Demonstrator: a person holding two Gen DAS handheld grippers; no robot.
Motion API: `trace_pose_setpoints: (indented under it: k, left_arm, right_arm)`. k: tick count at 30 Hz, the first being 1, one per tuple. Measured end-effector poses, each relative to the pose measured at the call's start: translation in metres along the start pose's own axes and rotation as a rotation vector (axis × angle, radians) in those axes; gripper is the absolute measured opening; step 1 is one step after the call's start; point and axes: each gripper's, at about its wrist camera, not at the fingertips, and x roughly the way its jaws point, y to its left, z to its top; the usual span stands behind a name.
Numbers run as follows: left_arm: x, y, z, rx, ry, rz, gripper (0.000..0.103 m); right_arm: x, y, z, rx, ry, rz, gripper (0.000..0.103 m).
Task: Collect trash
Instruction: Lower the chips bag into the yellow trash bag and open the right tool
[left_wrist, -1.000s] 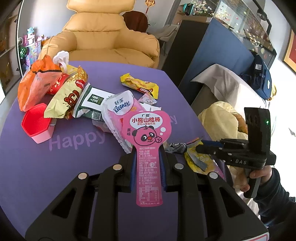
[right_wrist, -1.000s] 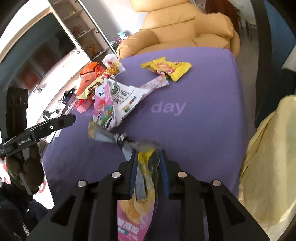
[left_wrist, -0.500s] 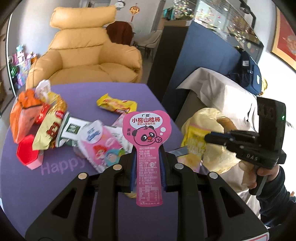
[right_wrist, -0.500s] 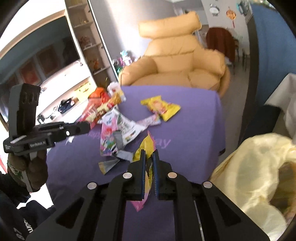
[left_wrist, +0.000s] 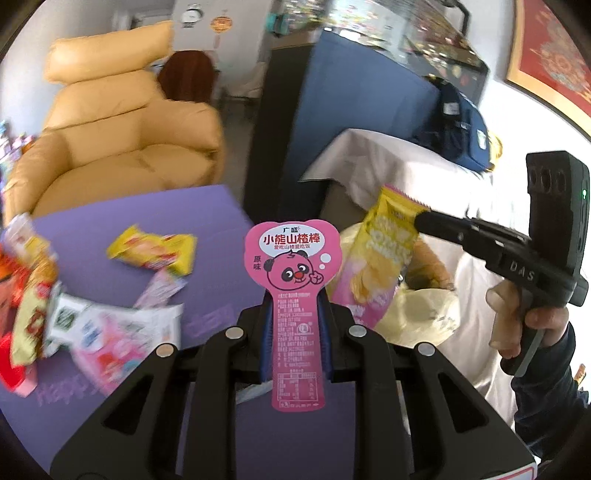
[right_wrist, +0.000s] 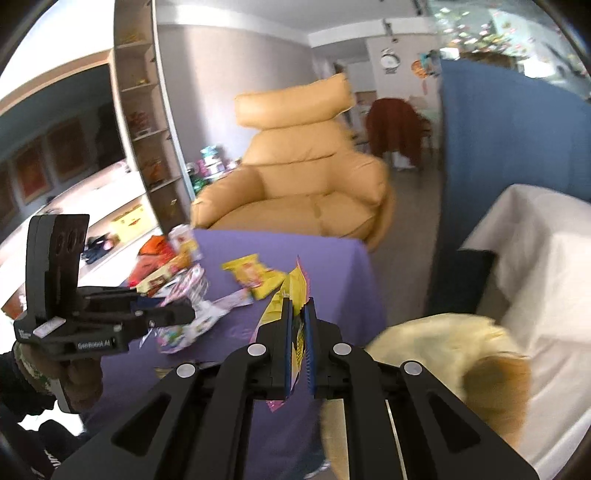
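Between the right gripper's (right_wrist: 298, 325) blue pads, a yellow-and-pink chip wrapper (right_wrist: 291, 295) is being pinched; the jaws have just been closing on it, and it is now hanging clear of the purple table (right_wrist: 343, 280). The left gripper (left_wrist: 294, 332) is clamping a pink bear-printed wrapper (left_wrist: 293, 266) upright by its narrow stem. Both pieces are heading for the pale yellow trash bag (left_wrist: 424, 310), slumped just beside the table's edge.

To do this well, each gripper should be carried fully over the bag's mouth before letting go, one at a time, since light film can flutter sideways. The mouth seems to be facing up, though blur makes that hard to confirm.

Compared with a second ago, the chip wrapper is no longer lying on the table among scraps, and the right gripper is riding higher and nearer the bag. More wrappers (left_wrist: 151, 251) are still waiting on the cloth.
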Motion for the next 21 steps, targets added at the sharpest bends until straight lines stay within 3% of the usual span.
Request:
trace_pose_setpoints:
  k: [8,14,15,16,17,21]
  left_arm:
    - [0.068,-0.067,0.022,0.088,0.062,-0.149,0.019]
    - [0.127,-0.111,0.028,0.128,0.129,-0.221,0.021]
    - [0.136,-0.115,0.028,0.131,0.14,-0.238,0.029]
    - [0.145,-0.119,0.028,0.132,0.152,-0.259,0.045]
    - [0.158,-0.123,0.027,0.129,0.173,-0.287,0.053]
    - [0.183,-0.125,0.024,0.107,0.209,-0.292,0.067]
  right_arm:
    - [-0.05,-0.069,-0.007,0.038,-0.037,-0.233,0.008]
    - [-0.06,-0.111,-0.024,0.078,-0.024,-0.355,0.008]
    - [-0.06,-0.115,-0.026,0.085,-0.022,-0.362,0.008]
    - [-0.06,-0.121,-0.028,0.098,-0.02,-0.374,0.008]
    - [-0.059,-0.124,-0.03,0.102,-0.018,-0.383,0.008]
    - [-0.053,-0.131,-0.036,0.099,-0.01,-0.412,0.008]
